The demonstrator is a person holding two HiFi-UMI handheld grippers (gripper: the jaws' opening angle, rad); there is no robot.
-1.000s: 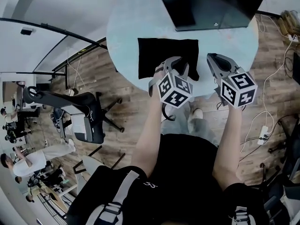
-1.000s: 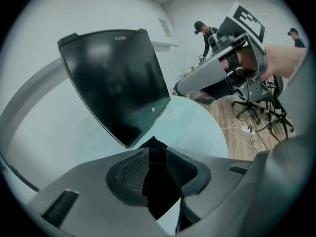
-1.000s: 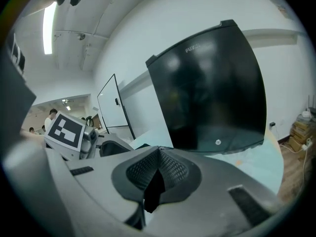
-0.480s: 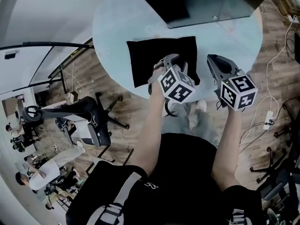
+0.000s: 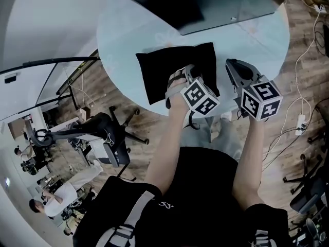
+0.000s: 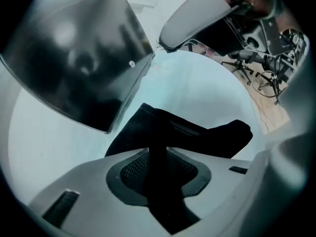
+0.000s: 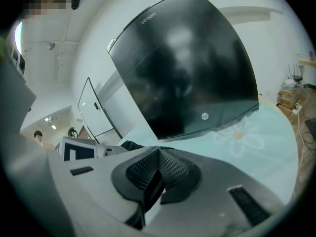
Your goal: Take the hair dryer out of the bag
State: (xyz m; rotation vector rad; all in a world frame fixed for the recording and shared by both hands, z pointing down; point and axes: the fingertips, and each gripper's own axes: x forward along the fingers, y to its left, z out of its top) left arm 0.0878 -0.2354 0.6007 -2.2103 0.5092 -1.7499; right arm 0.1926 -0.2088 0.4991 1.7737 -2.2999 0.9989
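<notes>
Black bag lies beneath left tool, perhaps touching.

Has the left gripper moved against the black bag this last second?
Yes. The left gripper has edged farther over the black bag: its cube now overlaps the bag's near right corner. Its jaws have just been closing, apart, nothing gripped between them.

A dark panel, perhaps a monitor, stands on the round table, an office chair nearby.
</notes>
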